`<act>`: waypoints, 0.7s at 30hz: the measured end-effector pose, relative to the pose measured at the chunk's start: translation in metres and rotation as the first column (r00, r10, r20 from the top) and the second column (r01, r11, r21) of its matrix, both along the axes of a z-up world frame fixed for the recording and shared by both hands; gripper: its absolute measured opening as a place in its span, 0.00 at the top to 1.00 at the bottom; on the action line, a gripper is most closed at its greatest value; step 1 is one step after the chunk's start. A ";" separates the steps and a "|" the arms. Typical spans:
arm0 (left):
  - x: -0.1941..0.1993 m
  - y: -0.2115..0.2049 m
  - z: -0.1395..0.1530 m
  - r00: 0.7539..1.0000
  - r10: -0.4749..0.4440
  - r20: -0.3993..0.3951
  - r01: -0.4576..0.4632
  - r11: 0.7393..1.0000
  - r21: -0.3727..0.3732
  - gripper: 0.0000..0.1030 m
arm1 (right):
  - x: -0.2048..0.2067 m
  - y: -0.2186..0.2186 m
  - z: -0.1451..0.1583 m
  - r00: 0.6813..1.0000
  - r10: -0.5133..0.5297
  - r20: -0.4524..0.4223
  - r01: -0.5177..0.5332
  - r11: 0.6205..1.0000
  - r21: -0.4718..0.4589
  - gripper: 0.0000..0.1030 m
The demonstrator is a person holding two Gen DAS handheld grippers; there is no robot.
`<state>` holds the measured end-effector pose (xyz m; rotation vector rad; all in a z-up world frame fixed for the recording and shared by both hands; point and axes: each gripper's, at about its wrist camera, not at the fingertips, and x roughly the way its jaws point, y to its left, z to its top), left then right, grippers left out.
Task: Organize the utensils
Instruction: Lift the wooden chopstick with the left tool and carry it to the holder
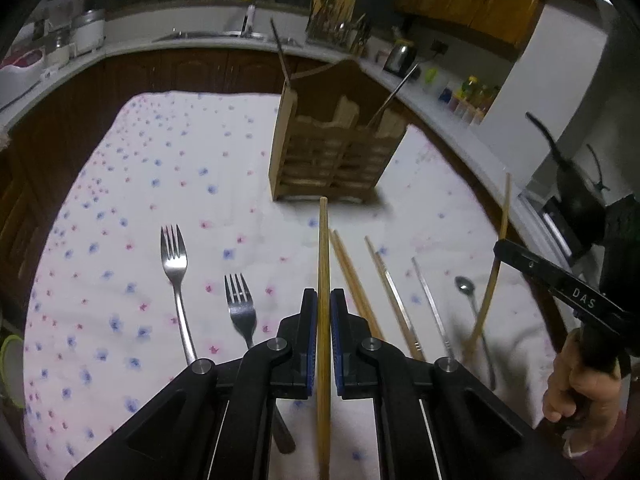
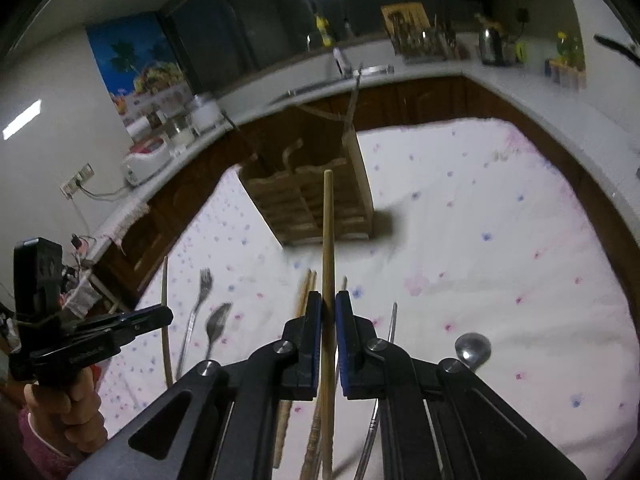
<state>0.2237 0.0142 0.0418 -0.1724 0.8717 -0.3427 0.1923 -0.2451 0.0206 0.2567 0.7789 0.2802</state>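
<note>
Wooden chopsticks clamped lengthwise in both jaws, left gripper (image 1: 324,300) on one chopstick (image 1: 323,248), right gripper (image 2: 328,304) on another (image 2: 328,232), tips aimed ahead toward slatted holder (image 1: 328,156) standing beyond on tabletop (image 1: 160,160), roughly equally near.

Wooden caddy (image 1: 334,160) stands on the tablecloth (image 1: 160,168) — forks (image 1: 174,264) left, chopsticks (image 1: 352,276) before it.
</note>
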 end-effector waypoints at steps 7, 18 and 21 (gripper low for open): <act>-0.038 0.018 0.032 0.992 0.034 0.121 -0.025 0.997 -0.072 0.96 | -0.022 -0.008 0.025 0.993 -0.046 0.107 0.046 0.999 -0.001 0.93; -0.056 0.030 0.040 0.974 0.090 0.207 -0.070 0.992 -0.103 0.96 | -0.025 -0.013 0.040 0.985 -0.067 0.160 0.064 0.998 0.027 0.93; -0.055 0.032 0.041 0.972 0.098 0.212 -0.075 0.991 -0.112 0.96 | -0.026 -0.013 0.044 0.982 -0.069 0.174 0.065 0.997 0.032 0.93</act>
